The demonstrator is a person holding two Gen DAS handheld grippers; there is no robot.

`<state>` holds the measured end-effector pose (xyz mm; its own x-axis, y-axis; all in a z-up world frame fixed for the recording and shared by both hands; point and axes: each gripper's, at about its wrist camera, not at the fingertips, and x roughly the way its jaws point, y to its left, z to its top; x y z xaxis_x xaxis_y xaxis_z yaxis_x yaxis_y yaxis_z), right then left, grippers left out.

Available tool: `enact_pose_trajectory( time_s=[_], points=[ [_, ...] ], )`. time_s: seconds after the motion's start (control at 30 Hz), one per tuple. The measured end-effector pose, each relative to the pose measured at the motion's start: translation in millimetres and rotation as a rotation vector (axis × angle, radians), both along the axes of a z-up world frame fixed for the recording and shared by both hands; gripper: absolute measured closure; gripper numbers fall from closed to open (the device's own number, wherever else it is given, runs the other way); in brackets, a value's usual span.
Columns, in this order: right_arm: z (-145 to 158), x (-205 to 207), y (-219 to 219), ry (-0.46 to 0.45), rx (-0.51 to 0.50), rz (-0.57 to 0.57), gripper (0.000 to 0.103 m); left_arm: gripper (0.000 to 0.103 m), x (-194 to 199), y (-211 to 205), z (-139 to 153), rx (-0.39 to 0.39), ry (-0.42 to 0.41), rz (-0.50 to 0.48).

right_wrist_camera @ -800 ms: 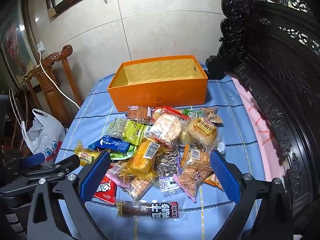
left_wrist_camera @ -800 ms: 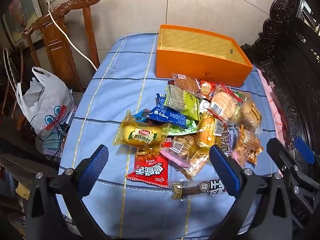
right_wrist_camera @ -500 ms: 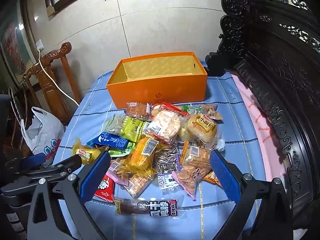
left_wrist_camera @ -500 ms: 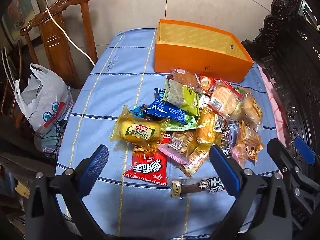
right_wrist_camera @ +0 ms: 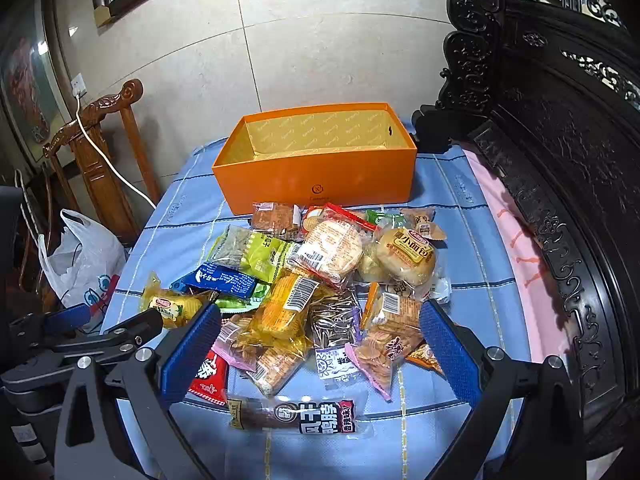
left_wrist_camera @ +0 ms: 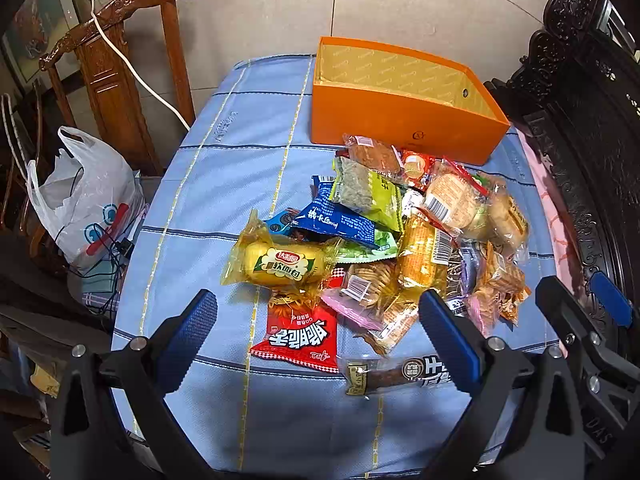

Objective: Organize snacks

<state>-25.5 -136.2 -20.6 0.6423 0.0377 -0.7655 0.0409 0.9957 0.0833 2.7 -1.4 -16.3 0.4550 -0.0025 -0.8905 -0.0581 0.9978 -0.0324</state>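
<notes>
A pile of wrapped snacks [left_wrist_camera: 384, 240] lies on the blue tablecloth [left_wrist_camera: 240, 184], in front of an empty orange box [left_wrist_camera: 400, 120]. The same pile [right_wrist_camera: 320, 288] and box [right_wrist_camera: 320, 176] show in the right wrist view. A yellow cake pack [left_wrist_camera: 284, 266], a red packet [left_wrist_camera: 300, 334] and a dark sausage stick [left_wrist_camera: 400, 372] lie nearest. My left gripper [left_wrist_camera: 316, 336] is open and empty above the red packet. My right gripper [right_wrist_camera: 316, 352] is open and empty above the pile's near edge, with the sausage stick [right_wrist_camera: 296, 416] just below it.
A carved wooden chair [left_wrist_camera: 120, 60] with a white cable stands left of the table. A white plastic bag [left_wrist_camera: 84, 200] sits below it. Dark carved furniture [right_wrist_camera: 560, 160] and a pink strip run along the right side. A tiled wall stands behind.
Both grippers have moved forward toward the pile; the snacks and box appear larger and lower in both views. Both stay open.
</notes>
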Motion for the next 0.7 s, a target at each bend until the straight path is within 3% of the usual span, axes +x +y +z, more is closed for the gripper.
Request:
enact_pose_trajectory(
  time_s=[0.7],
  points=[
    [3.0, 0.0, 8.4, 0.003, -0.024, -0.002, 0.003, 0.004, -0.5, 9.8, 1.8, 0.008, 0.000, -0.007]
  ],
)
